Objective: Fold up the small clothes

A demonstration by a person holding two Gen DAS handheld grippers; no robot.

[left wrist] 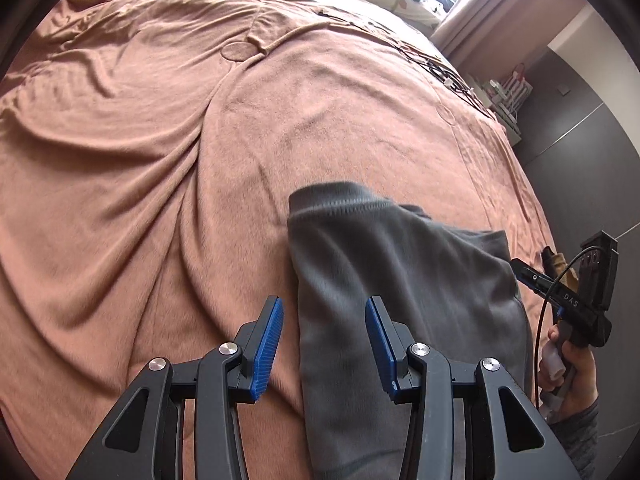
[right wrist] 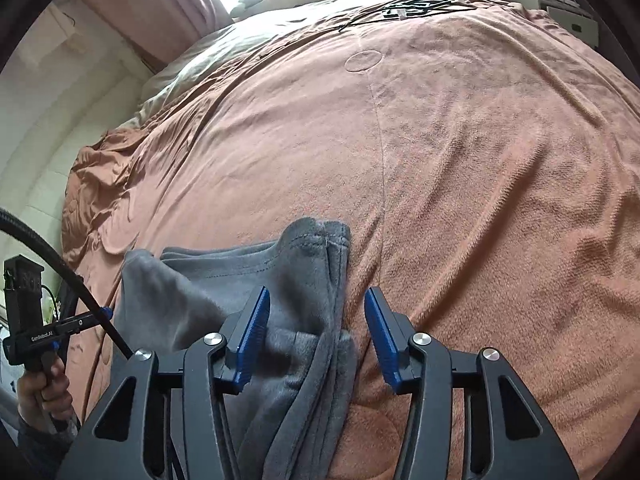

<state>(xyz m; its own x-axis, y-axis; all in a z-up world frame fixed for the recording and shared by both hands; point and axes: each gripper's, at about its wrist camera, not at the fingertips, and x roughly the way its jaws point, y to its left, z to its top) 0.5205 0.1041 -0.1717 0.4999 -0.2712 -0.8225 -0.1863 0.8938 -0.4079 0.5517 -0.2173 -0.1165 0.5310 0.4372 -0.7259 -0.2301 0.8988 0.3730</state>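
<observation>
While both tongs are hanging spread and gripping nothing, the left gripper point(left wrist: 324, 344) is straddling the left edge of the grey garment point(left wrist: 400, 300) and the right gripper point(right wrist: 316, 340) its right edge. That garment is lying on the brown blanket point(left wrist: 160, 160), already doubled into a narrow strip, so I am judging one crosswise fold left. Cables point(right wrist: 416, 8) are sitting well apart near the pillows; nothing is blocking.

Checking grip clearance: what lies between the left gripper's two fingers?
In the left wrist view, the left gripper is open; the grey garment's left edge and bare brown blanket show between.
</observation>
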